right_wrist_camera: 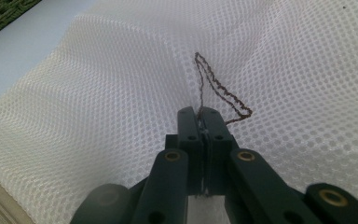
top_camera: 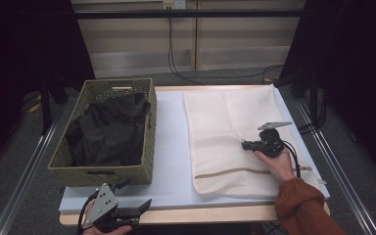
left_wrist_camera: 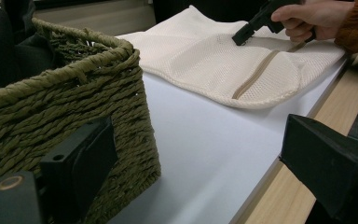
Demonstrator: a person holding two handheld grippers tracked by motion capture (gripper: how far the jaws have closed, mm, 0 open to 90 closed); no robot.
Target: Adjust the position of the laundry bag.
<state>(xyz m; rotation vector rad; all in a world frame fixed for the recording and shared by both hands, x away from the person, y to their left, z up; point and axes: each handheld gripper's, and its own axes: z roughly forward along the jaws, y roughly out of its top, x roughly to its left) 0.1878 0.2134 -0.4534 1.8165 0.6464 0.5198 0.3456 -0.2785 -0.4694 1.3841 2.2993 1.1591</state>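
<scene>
A cream mesh laundry bag (top_camera: 220, 117) lies flat on the right half of the table, with its zipper band (top_camera: 235, 172) near the front. My right gripper (top_camera: 245, 144) rests on the middle of the bag, pointing left. In the right gripper view its jaws (right_wrist_camera: 200, 113) are pressed together on a thin brown cord (right_wrist_camera: 221, 88) that loops up from the mesh (right_wrist_camera: 98, 93). My left gripper (top_camera: 136, 194) sits at the table's front edge by the basket's near corner. Its jaws (left_wrist_camera: 198, 135) stand wide apart with nothing between them.
A woven olive basket (top_camera: 150, 117) holding dark clothes (top_camera: 110, 132) stands on the left of the white table top (top_camera: 171, 147). In the left gripper view the basket's wall (left_wrist_camera: 74, 102) is close on the left. The wooden table edge (left_wrist_camera: 279, 196) runs along the right.
</scene>
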